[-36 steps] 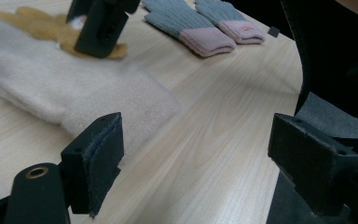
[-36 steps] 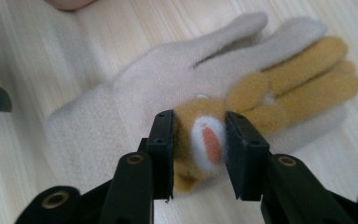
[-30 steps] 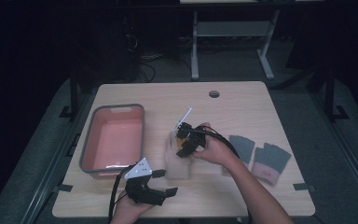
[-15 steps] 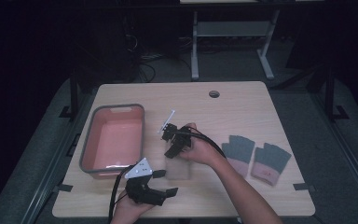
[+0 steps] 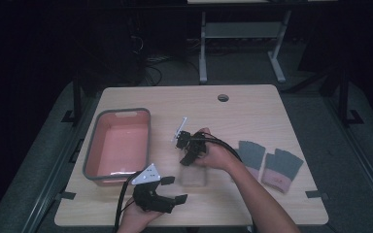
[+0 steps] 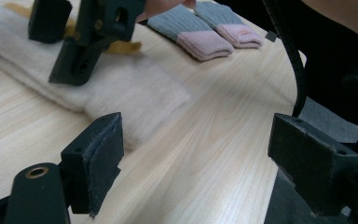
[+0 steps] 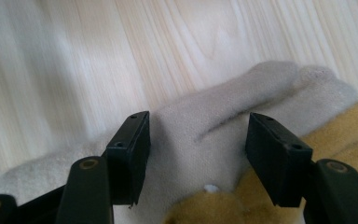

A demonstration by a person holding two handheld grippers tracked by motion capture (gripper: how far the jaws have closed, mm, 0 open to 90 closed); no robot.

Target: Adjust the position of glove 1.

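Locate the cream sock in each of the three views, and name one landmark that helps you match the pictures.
High view: cream sock, low centre, just below the right gripper.
Left gripper view: upper left, under that gripper.
Right gripper view: centre, between open jaws.
Shared landmark: the pale wooden table.

A dim lab or workshop: bare wooden worktable [image 5: 252, 104], metal desk frame [image 5: 238, 43] and floor cables [image 5: 150, 68] behind
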